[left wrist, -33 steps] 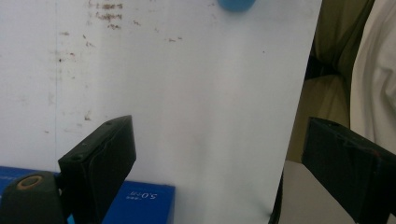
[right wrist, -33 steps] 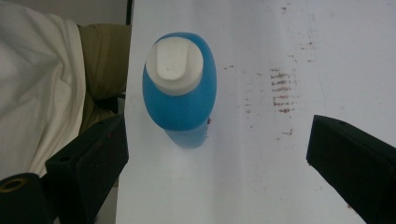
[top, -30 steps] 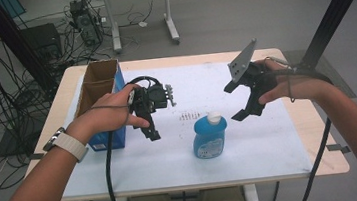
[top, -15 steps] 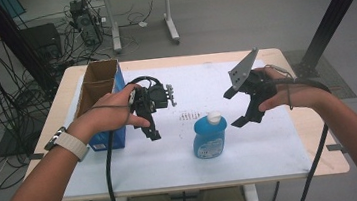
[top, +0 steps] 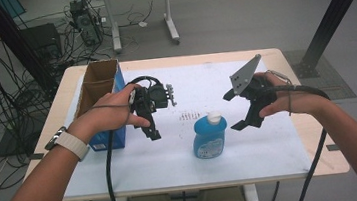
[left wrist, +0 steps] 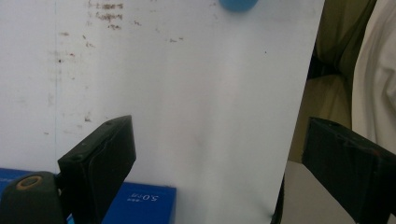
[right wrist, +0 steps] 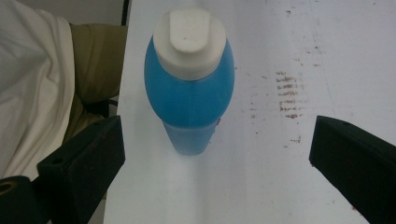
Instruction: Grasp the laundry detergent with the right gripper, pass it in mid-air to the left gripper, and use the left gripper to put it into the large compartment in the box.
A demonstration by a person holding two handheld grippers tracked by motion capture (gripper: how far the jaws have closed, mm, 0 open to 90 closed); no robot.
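A blue bottle with a white cap stands upright near the middle of the white-covered table. My right gripper hovers just right of it, open, jaws pointing at the bottle. In the right gripper view the bottle lies ahead of the open right gripper, with nothing between the jaws. My left gripper is held left of the bottle, above the sheet. In the left gripper view the left gripper is wide open over bare sheet, and the bottle peeks in at the top edge.
An open cardboard box with blue sides stands at the table's left edge; its blue side lies under my left jaw. Brown stains mark the sheet. Cables lie on the floor at left. A black post rises at right.
My right gripper has moved left and down, closer to the bottle's cap. The left gripper and the bottle have stayed put.
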